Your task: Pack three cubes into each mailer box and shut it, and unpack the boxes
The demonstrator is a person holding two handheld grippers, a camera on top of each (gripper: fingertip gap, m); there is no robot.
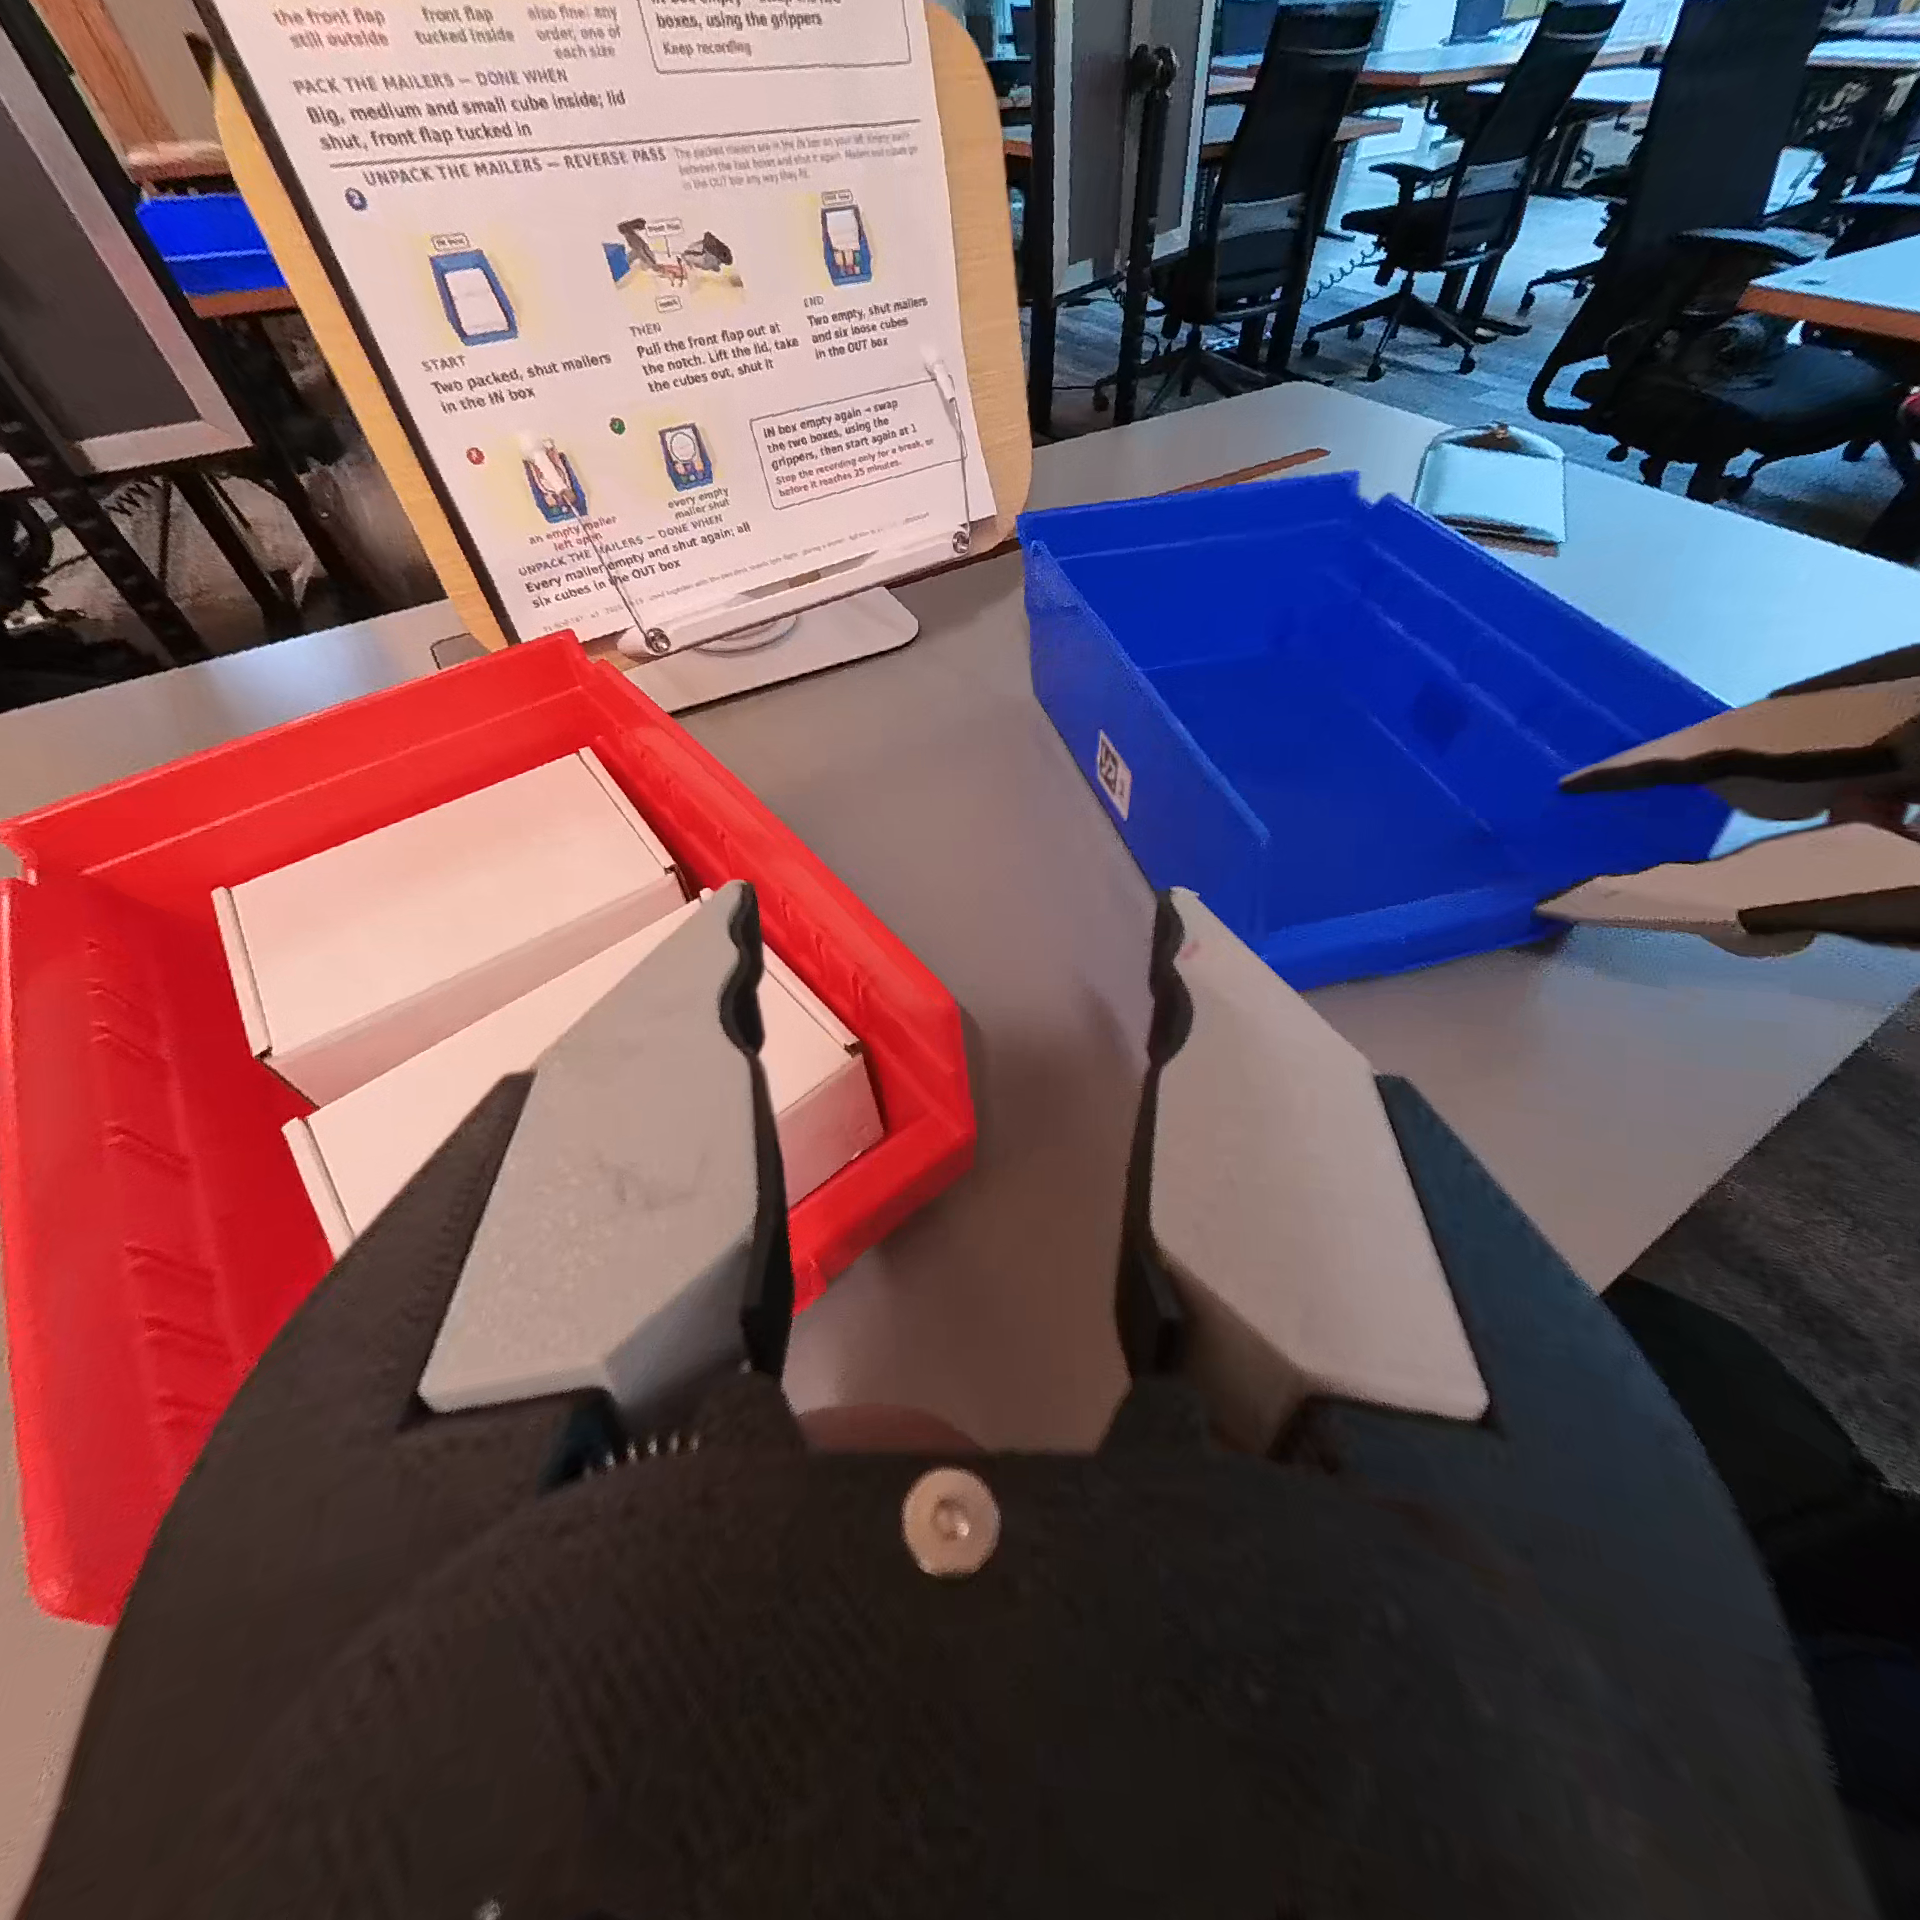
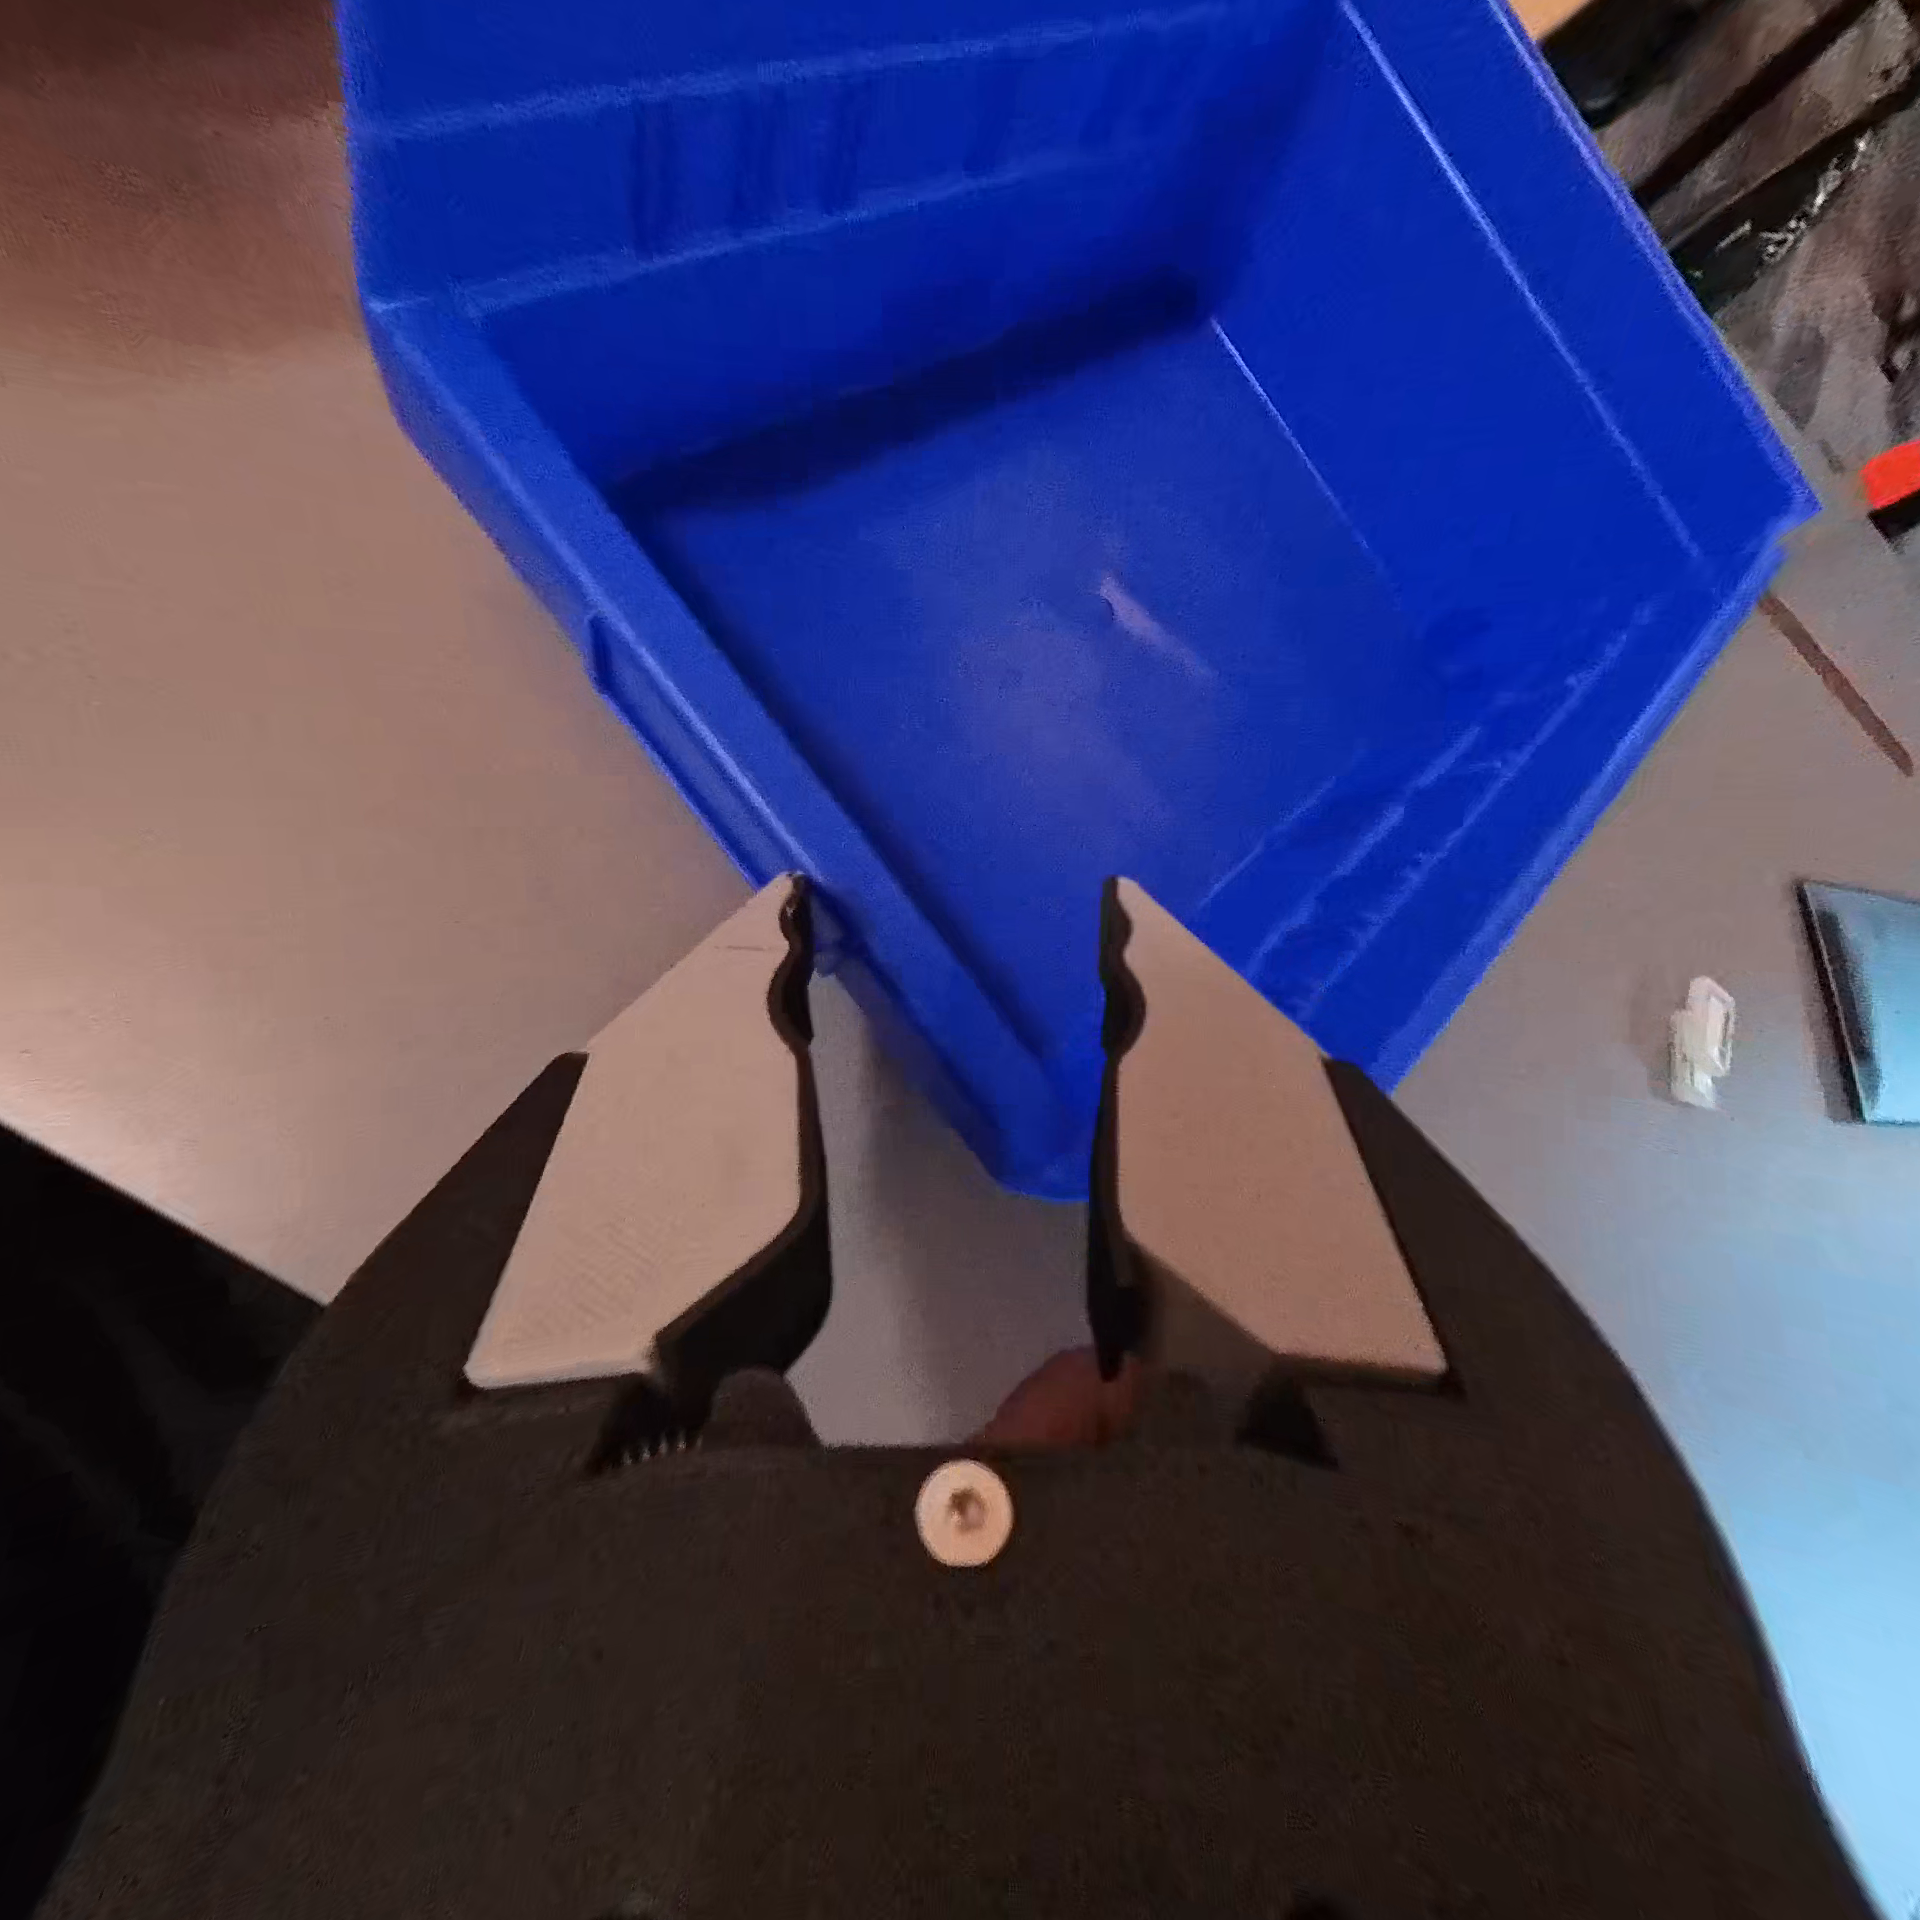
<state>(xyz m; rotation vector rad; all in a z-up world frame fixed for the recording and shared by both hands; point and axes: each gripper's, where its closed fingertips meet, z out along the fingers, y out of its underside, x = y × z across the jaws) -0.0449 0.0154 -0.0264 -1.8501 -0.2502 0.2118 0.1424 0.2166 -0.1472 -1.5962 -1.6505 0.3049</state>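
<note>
To the left of the left tool [image 1: 956, 935], a red bin [image 1: 114, 1143] is seen on the grey bench [image 1: 987, 831], with two shut white mailer boxes [image 1: 447, 894] lying side by side in it. The left tool is held open above the bench, nothing between its fingers. Ahead of it an instruction sheet [image 1: 623, 312] is propped on a stand. To its right, a blue bin [image 1: 1299, 727] is set, and its near corner is straddled by the open right tool [image 2: 951, 904].
</note>
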